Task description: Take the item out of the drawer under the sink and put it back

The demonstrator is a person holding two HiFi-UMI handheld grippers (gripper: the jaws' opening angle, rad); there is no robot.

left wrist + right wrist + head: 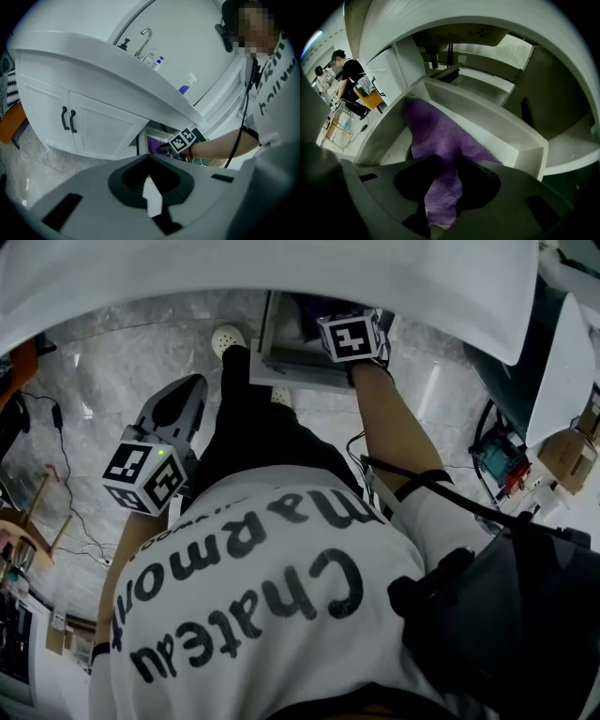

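Right gripper [440,201] is clamped on the purple cloth [436,136]: its 2 jaws pinch a narrow fold of the fabric. The rest of the cloth runs forward from the jaws in a broad strip and drapes down into the drawer [506,133]. The fabric is a soft, nubby terry and lies loose and creased. Its far end rests against the drawer's left inner wall.

The drawer is a plain white box with smooth, flat walls and square corners, pulled out beneath the curved underside of the sink [93,70]. On the right of the cloth the drawer floor is bare up to the far wall. Above the drawer the rounded basin hangs close, so the room overhead is shallow. Behind it the cabinet interior is dark, with a pipe coming down.

Left gripper [151,199] is held back and to the side, well apart from the drawer, with its jaws together and nothing between them.

Past it stand 2 white panelled cabinet doors [101,126] with 2 black handles [68,119], set side by side. On the glossy counter are a chrome faucet [146,37] and a spray bottle [187,83]. The floor [122,362] is pale, veined stone.
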